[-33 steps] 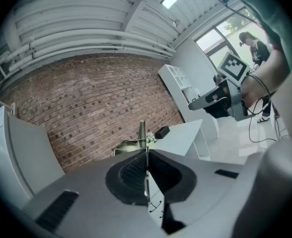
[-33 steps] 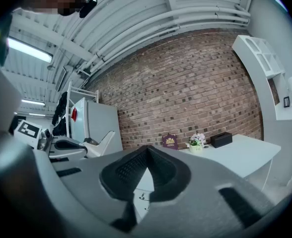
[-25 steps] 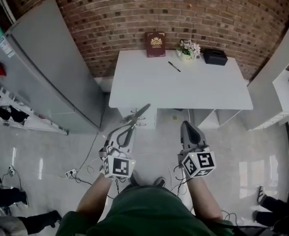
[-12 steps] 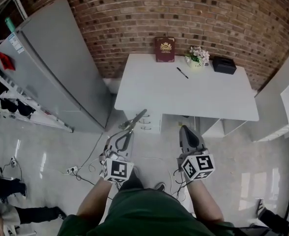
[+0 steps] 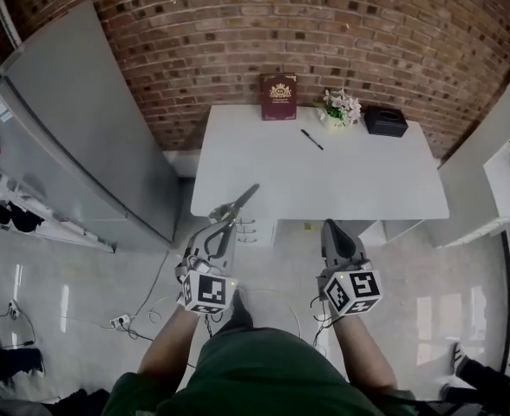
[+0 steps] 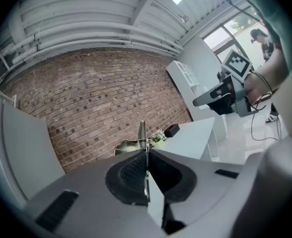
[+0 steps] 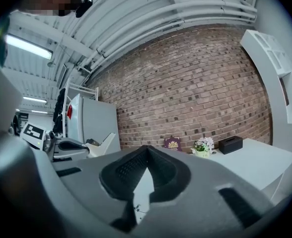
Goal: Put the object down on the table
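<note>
My left gripper [image 5: 220, 237] [image 6: 146, 157] is shut on a pair of grey-handled scissors [image 5: 238, 204]. Its metal blades [image 6: 142, 132] stick out past the jaws, up and to the right. In the head view the blade tip overlaps the front edge of the white table [image 5: 324, 167]. The scissors hang in the air above the floor in front of the table. To their right, at about the same height, my right gripper [image 5: 331, 227] [image 7: 146, 152] is shut with nothing between its pads.
Along the table's far edge, by the brick wall, are a dark red book [image 5: 278, 98], a small pot of flowers [image 5: 339, 108] and a black box [image 5: 384, 121]; a pen [image 5: 311, 139] lies nearer. A grey cabinet [image 5: 81, 120] stands left, white shelving [image 5: 506, 159] right. Cables [image 5: 151, 297] trail on the floor.
The table's front edge has come closer to both grippers, and the scissor tip now overlaps it. Both grippers keep their hold and their spacing.
</note>
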A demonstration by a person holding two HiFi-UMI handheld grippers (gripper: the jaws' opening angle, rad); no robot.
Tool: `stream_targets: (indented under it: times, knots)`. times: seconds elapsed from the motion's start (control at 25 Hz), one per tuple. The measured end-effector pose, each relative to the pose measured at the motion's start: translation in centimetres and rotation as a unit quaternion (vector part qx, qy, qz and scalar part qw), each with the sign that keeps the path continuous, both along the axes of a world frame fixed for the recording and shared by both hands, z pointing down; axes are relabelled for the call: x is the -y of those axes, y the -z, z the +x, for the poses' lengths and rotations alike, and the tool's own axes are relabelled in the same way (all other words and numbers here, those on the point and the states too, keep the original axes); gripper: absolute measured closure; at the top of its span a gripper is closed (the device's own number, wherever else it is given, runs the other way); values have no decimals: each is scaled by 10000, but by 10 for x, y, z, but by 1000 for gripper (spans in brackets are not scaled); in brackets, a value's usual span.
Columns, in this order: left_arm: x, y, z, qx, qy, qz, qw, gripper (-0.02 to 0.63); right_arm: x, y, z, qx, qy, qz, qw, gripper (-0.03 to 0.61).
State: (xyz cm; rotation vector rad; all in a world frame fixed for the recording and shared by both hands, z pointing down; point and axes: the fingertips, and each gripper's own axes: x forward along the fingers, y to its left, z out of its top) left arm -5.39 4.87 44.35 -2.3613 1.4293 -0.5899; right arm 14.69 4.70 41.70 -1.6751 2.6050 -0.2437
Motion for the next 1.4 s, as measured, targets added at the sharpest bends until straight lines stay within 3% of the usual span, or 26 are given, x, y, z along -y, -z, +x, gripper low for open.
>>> stream_targets:
  times: [0.2,0.48,0.84,1.16,1.4]
  knots:
    - [61,10,-21,-174,-231,117,9995,604,48,16,-13,-226,-363,103,9990,575]
    - [119,1,-60,-295,-441,42,9986,604,94,8,-54,-423,-544,-87,9976,575]
    - [168,-41,-86,-81,-689,-347,9970,604,130,-5,-91,-748,-523,-375,9951,575]
    - [195,-76,-76,372,-754,-610,9946,604,160,-17,-91,-662,-349,-428,9963,575]
    - [219,-98,-59,1061,-675,-822,9887,604,198,-16,-83,-370,-17,-312,9988,575]
